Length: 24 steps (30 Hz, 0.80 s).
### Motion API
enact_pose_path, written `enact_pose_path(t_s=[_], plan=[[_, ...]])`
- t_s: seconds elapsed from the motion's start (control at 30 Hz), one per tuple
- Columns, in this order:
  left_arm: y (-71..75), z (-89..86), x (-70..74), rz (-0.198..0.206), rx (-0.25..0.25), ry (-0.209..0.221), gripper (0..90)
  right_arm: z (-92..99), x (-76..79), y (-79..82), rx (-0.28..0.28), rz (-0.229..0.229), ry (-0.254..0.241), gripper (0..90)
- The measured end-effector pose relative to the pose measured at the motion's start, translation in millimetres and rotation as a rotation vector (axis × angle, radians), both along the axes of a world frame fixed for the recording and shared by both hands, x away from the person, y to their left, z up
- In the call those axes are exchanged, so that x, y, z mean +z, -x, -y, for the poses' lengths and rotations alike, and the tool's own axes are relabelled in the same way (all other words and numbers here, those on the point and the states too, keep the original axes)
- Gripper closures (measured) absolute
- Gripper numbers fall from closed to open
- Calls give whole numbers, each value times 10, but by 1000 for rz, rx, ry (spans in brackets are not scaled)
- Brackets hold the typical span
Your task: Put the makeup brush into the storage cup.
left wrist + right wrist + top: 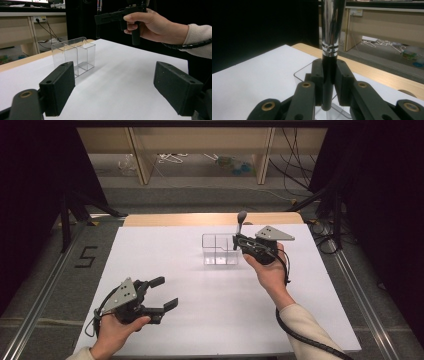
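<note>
Gripping a makeup brush (329,37) upright between closed jaws, right gripper (239,241) poised directly above clear divided organizer (219,249) mid-table; left gripper (165,292), jaws wide open and empty, resting well apart near table's front edge.

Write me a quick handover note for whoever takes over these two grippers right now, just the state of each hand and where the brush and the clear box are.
Right gripper: shut on the brush, held upright above the clear box.
Left gripper: open, holding nothing, low over the white table near its front left.
Clear box: stands at mid-table, divided into compartments, and looks empty.
Done: brush picked up and brought over the box.
Left: probably lower the brush into a compartment and release it.
</note>
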<state>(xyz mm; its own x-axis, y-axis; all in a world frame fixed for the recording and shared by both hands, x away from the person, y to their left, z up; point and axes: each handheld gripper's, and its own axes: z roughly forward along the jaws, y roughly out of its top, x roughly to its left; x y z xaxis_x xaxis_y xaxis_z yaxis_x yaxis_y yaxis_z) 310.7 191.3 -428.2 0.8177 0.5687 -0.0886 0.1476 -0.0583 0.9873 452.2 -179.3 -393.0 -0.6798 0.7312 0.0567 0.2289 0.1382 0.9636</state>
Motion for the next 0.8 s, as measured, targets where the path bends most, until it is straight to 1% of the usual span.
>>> enact_pose_path(t_s=[0.07, 0.1, 0.17, 0.2, 0.23, 0.37, 0.4, 0.5, 0.53, 0.6, 0.67, 0.7, 0.73, 0.77, 0.8], plan=[[-1, 2, -2, -1, 0, 0, 171, -5, -5, -5, -1, -1, -6, 792], [0, 2, -1, -1, 0, 0, 171, 4, -7, -27, -1, 35, 5, 792], [0, 0, 1, 0, 0, 1, 171, 2, -7, -27, -3, 29, 5, 792], [0, -1, 1, 0, 0, 1, 170, -1, -5, -23, -2, 20, 5, 792], [-6, -3, 2, 6, -5, -1, 170, -3, -4, -24, -4, 20, 5, 792], [-6, -3, 3, 5, -4, -1, 170, -7, 3, -35, -2, 27, 9, 792], [-3, -2, 2, 3, -1, -1, 171, -15, 6, -19, 1, -6, 1, 792], [0, -1, 1, 0, 1, 0, 170, -11, 4, -36, -5, 11, 7, 792], [-1, -1, 2, 0, -2, 0, 170, -7, 1, -47, -5, 28, 10, 792], [-5, -4, 3, 6, -5, -1, 171, -10, -2, -48, -4, 18, 5, 792], [-6, -4, 3, 6, -5, -1, 170, -8, -2, -59, -7, 28, 11, 792], [-5, -4, 3, 5, -4, 0, 171, -8, 0, -58, -6, 23, 10, 792], [-5, -4, 3, 4, -4, 0, 171, -13, 0, -52, -9, 5, 5, 792], [-6, -5, 3, 4, -3, 1, 171, -13, 1, -53, -10, 4, 6, 792], [-6, -5, 3, 4, -3, 1, 170, -7, -3, -69, -12, 33, 10, 792]])
